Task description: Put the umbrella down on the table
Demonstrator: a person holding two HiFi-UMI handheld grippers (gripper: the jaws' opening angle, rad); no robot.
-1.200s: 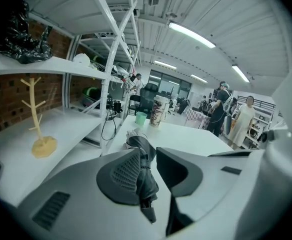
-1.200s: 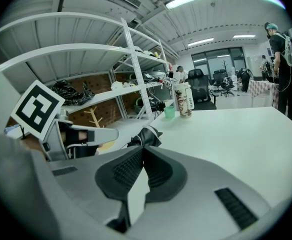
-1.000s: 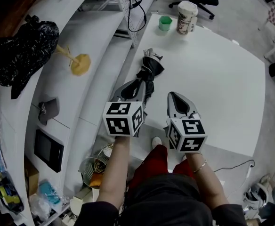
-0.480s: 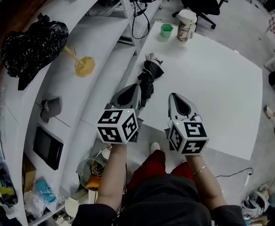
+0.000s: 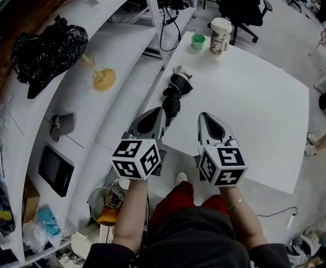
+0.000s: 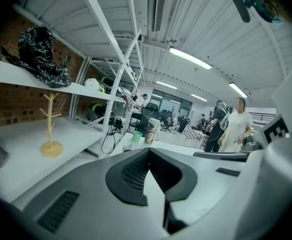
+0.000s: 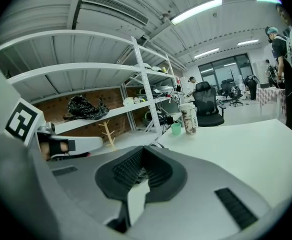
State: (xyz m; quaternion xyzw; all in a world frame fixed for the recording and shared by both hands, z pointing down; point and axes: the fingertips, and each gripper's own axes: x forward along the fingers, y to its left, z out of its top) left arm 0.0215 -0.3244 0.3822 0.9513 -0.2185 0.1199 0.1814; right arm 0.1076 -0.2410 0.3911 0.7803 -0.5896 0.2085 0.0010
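Already finds the folded black umbrella (image 5: 174, 94) lying flat on the white counter (image 5: 252, 110), close along its left edge and touched by neither tool. Runs lengthwise from near to far, leaning slightly rightward toward the green cup (image 5: 196, 41) and the tall paper cup (image 5: 220, 35) at the far edge. Sits straight ahead of the left tool (image 5: 156, 113), near end just beyond that tip, almost in line with the way it points. Leaves the right tool (image 5: 206, 118) off to the right, beside the near end but clearly apart, over bare counter. Shows both pairs of jaws pressed together with nothing between them. Looks, judging from this, like a finished set-down, with no further placing needed. Favours the left tool should any nudge or re-grasp be wanted. Would mean parting the jaws and reaching straight forward and down along the umbrella's own axis, whereas crossing over from the right would meet it at an angle.
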